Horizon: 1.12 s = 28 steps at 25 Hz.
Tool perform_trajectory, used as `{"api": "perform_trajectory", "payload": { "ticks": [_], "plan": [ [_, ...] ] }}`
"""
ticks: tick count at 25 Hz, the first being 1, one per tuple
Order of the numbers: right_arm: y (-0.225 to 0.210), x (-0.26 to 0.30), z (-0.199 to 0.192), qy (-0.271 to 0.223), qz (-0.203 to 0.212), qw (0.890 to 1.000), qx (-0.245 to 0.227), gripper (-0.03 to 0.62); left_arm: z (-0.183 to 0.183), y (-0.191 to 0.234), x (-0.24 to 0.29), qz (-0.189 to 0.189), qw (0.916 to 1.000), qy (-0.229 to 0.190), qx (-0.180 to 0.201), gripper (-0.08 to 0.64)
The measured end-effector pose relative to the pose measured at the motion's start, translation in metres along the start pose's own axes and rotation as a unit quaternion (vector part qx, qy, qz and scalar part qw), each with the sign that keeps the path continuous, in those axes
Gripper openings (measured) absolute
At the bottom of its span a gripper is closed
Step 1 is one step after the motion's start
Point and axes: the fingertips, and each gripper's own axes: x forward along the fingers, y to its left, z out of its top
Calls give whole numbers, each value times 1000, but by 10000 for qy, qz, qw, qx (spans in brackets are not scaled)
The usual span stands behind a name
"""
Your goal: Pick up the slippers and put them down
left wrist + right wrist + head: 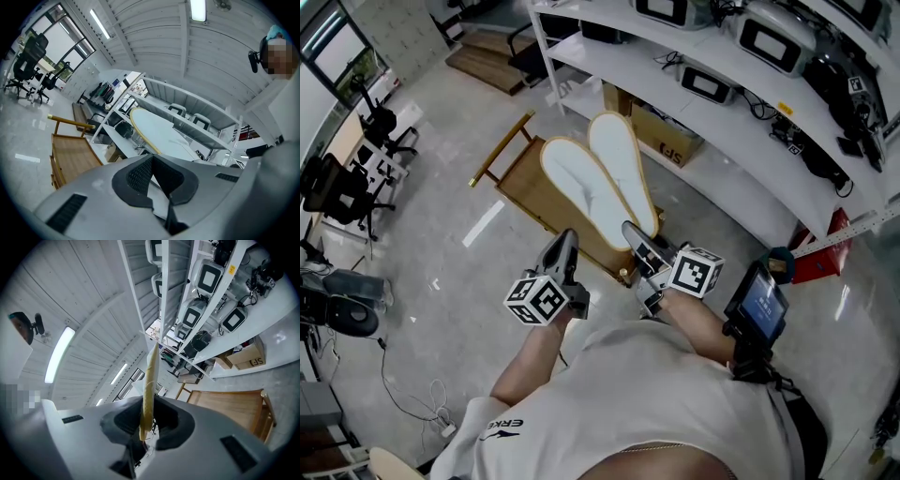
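Head view: left gripper grips the near end of one white, tan-rimmed flat slipper. Right gripper has narrow jaws pinched on the second matching slipper. Both slippers are held side by side over a low wooden rack.

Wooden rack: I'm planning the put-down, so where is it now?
In the head view the wooden rack stands on the floor, centre-left, under the two held slippers and in front of the white shelving.
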Motion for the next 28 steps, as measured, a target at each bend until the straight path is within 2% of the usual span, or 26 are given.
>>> {"api": "perform_trajectory", "payload": {
  "ticks": [12, 20, 28],
  "plan": [
    [11, 10, -29, 192, 9, 9998, 6, 63, 4, 11, -21, 88, 9998, -146, -31, 3],
    [41, 41, -67, 356, 188, 9992, -1, 63, 17, 45, -78, 403, 9986, -333, -108, 3],
    [70, 62, -121, 591, 307, 9977, 158, 63, 24, 75, -141, 690, 9967, -395, -150, 3]
  ]
}}
